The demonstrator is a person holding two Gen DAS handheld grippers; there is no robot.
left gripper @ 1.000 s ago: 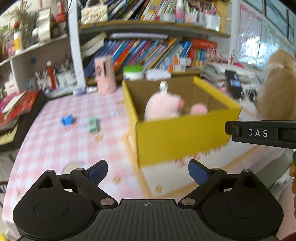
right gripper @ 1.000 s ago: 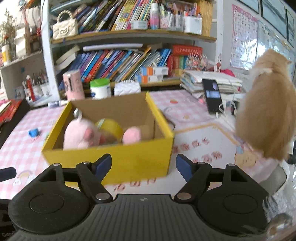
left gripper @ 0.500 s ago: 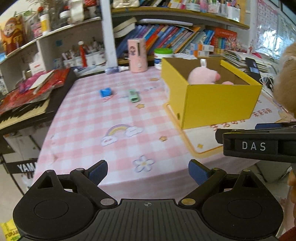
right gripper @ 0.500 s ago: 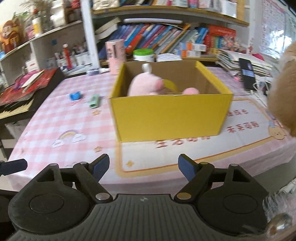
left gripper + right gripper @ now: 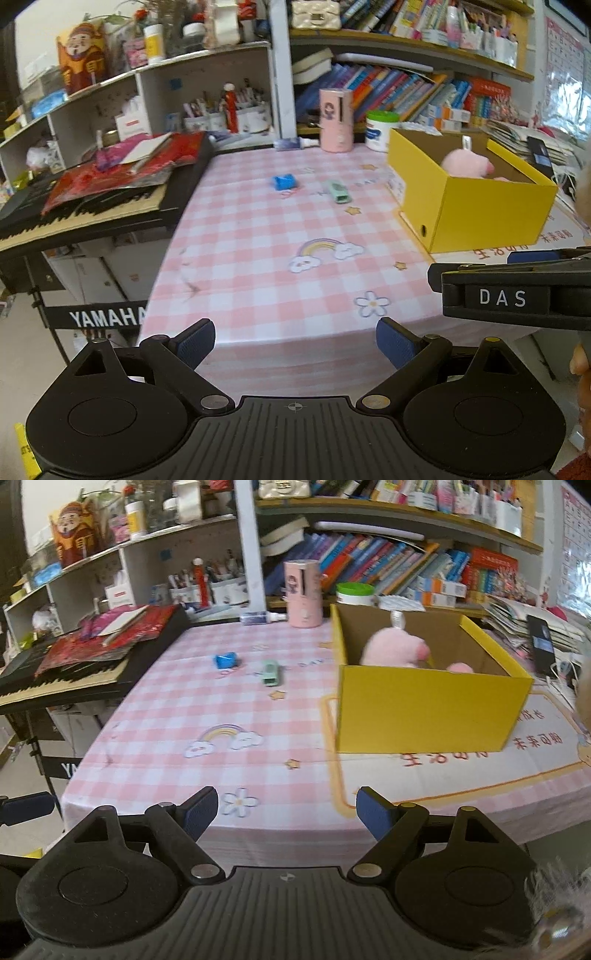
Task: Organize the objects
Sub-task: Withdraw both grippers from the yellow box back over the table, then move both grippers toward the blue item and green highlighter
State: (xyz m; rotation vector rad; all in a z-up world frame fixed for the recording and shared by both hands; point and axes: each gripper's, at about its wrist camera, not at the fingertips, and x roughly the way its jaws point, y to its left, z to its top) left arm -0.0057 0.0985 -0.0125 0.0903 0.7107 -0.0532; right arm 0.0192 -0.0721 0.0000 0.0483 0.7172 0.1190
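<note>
A yellow cardboard box (image 5: 424, 709) stands on the pink checked tablecloth (image 5: 221, 709) and holds a pink plush toy (image 5: 393, 648). From the left wrist view the box (image 5: 476, 210) and the plush (image 5: 465, 164) sit at the right. A small blue object (image 5: 225, 661) and a pale green object (image 5: 271, 672) lie loose on the cloth left of the box; both show in the left wrist view too, blue object (image 5: 283, 182) and green object (image 5: 338, 191). My left gripper (image 5: 295, 341) and right gripper (image 5: 283, 808) hang open and empty off the table's near edge. The right gripper's body (image 5: 517, 291) shows at the left view's right side.
A black keyboard (image 5: 85, 210) piled with red papers stands left of the table. Shelves of books and jars (image 5: 369, 565) line the back. A pink cylinder (image 5: 301, 592) and a green-lidded tub (image 5: 354, 592) stand at the table's far edge. Tan fur (image 5: 583, 698) intrudes at right.
Both grippers have drawn back from the box and swung left, past the table's near edge. The keyboard and left shelves have come into view. The right gripper's jaws have widened slightly.
</note>
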